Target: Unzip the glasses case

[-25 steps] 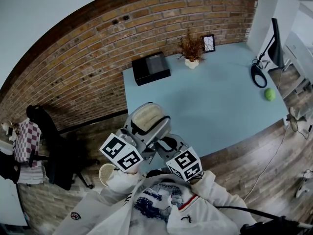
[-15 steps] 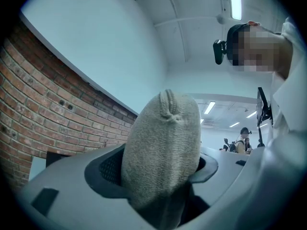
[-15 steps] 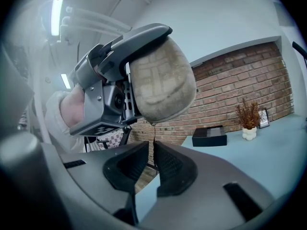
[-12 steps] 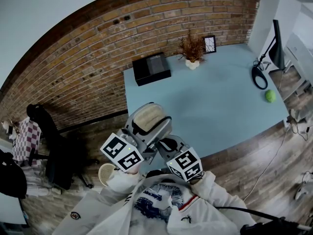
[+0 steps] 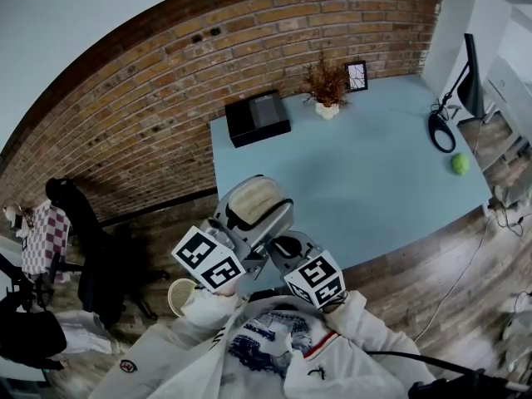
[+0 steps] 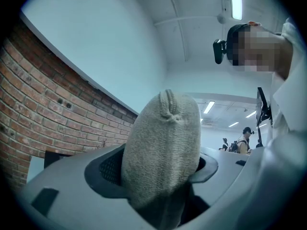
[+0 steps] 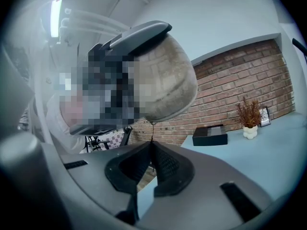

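Note:
The glasses case [image 5: 253, 199], a beige fabric pouch, is held in the air in front of the person, off the table's near left corner. My left gripper [image 5: 243, 223] is shut on it, and in the left gripper view the case [image 6: 163, 147] stands up between the two pads of that gripper [image 6: 160, 181]. My right gripper [image 5: 273, 244] reaches in just below the case. In the right gripper view its jaws are closing to a touch under the case's rounded end [image 7: 165, 80]. The pads of this gripper [image 7: 151, 146] pinch a thin dark zipper pull [image 7: 151, 131] hanging from the case.
The blue table [image 5: 374, 181] carries a black box [image 5: 257, 115], a dried plant in a white vase [image 5: 326, 90], a small picture frame [image 5: 355, 73], a black cable loop [image 5: 439, 130] and a green ball [image 5: 459, 161]. A brick wall lies behind; an office chair [image 5: 83, 239] stands at the left.
Both grippers and the case stay in the same place. At the lower left of the head view a dark figure has shifted across the floor.

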`<move>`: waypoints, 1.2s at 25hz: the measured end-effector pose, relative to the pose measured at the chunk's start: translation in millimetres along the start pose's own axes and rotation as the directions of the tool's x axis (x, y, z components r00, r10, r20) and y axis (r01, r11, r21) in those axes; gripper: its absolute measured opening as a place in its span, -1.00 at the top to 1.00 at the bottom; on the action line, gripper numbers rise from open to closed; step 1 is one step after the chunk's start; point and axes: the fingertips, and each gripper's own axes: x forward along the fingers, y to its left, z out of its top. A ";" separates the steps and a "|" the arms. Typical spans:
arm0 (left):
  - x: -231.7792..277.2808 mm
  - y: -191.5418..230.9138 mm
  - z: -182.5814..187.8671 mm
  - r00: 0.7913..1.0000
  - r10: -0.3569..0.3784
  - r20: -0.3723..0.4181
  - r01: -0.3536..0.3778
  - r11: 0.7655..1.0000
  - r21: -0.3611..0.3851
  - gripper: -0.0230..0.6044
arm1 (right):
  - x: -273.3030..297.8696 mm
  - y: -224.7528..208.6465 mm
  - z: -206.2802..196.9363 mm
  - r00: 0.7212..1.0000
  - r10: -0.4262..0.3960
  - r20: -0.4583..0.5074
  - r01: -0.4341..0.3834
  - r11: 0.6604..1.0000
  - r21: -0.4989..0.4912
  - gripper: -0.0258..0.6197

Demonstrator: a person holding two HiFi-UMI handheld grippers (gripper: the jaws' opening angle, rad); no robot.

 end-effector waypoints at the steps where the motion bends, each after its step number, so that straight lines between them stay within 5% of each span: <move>1: 0.5 0.6 -0.1 1.000 0.000 -0.001 0.000 1.000 0.000 -0.07 | -0.1 -0.5 0.2 1.000 0.001 -0.001 -0.001 1.000 -0.001 0.86; 11: 0.3 4.5 0.5 1.000 0.002 -0.004 -0.002 1.000 0.004 -0.07 | -0.3 -7.4 -0.8 1.000 -0.024 -0.014 0.024 1.000 -0.003 0.87; 30: 0.0 4.5 -16.8 0.997 0.031 -0.071 -0.026 0.997 0.072 0.00 | -22.7 -45.3 2.5 0.971 -0.238 0.003 0.238 0.971 -0.016 0.87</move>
